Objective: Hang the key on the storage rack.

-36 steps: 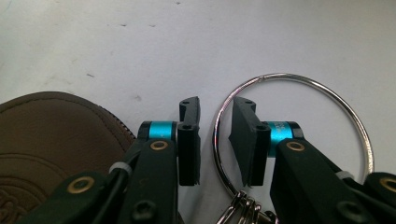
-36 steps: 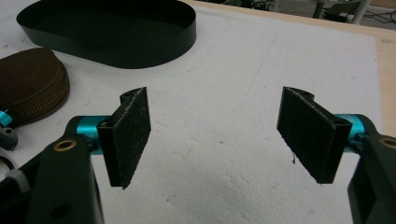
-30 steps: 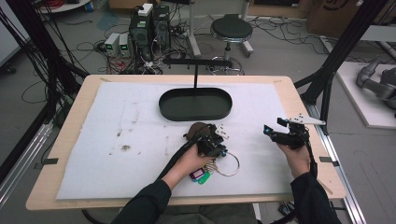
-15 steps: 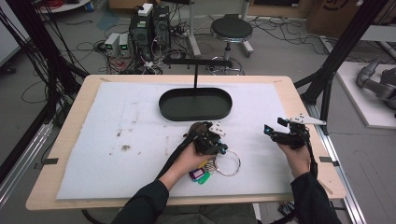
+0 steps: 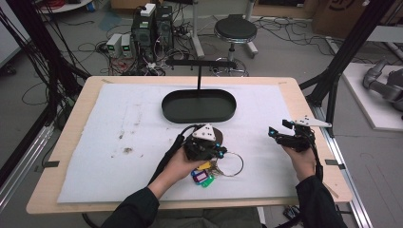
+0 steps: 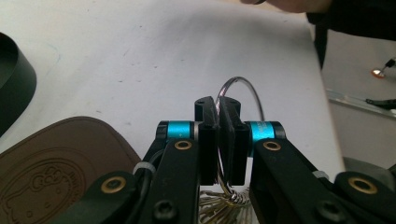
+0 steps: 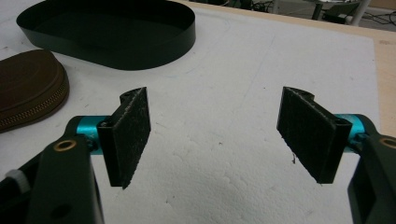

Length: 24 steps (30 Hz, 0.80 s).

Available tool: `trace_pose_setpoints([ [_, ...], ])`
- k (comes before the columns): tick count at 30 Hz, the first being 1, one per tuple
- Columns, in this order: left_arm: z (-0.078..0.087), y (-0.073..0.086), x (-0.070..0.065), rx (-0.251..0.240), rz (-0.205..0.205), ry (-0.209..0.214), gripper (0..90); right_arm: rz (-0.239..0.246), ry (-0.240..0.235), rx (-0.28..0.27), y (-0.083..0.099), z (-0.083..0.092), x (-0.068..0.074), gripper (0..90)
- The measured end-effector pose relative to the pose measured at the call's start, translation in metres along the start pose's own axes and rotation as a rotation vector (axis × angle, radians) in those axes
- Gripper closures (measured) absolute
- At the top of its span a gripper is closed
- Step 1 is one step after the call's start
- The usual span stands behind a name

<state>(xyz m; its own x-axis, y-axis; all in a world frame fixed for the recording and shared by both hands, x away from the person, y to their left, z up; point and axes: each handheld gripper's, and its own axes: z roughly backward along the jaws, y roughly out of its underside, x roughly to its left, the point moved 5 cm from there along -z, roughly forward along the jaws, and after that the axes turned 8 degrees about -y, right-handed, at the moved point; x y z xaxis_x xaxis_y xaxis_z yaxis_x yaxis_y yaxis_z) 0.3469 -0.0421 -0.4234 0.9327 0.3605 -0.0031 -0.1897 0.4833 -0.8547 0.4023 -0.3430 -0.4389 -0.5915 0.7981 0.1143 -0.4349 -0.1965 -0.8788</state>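
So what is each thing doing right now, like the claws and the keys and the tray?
Left claw: shut on the key ring.
Key ring: pinched between the pads, keys hanging below.
Right claw: open, holding nothing, over the white mat.
Brown pouch: zipped shut, lying flat.
Black tray: upright on the mat, nothing inside.

A black oval metal tray (image 5: 198, 105) with a thin upright post and crossbar is seen at the far middle of the white foam mat (image 5: 119, 142), which is laid over the pale wooden table (image 5: 71, 128). A brown zipped leather pouch (image 7: 28, 88) is placed just in front of the tray. A black round stool (image 5: 235, 29) is seen on the floor beyond, among cables.
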Motion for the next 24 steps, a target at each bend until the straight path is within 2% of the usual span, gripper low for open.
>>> trace_pose_setpoints([
  [7,0.007,0.001,-0.008,-0.012,-0.027,0.008,85.9,-0.001,0.000,0.000,0.000,0.000,0.000,26.3],
  [11,0.007,0.005,-0.011,0.005,-0.055,0.009,85.7,-0.002,-0.001,-0.003,0.000,0.000,0.000,26.3],
  [17,0.005,0.009,-0.010,0.017,-0.047,0.023,85.0,-0.004,-0.002,0.000,0.000,0.000,0.000,26.2],
  [21,0.003,0.011,-0.011,0.043,-0.042,0.042,83.4,-0.005,-0.004,0.001,0.000,0.000,-0.001,26.3],
  [24,0.001,0.013,-0.011,0.058,-0.054,0.040,83.4,-0.005,-0.005,0.003,0.001,-0.001,-0.001,26.3],
])
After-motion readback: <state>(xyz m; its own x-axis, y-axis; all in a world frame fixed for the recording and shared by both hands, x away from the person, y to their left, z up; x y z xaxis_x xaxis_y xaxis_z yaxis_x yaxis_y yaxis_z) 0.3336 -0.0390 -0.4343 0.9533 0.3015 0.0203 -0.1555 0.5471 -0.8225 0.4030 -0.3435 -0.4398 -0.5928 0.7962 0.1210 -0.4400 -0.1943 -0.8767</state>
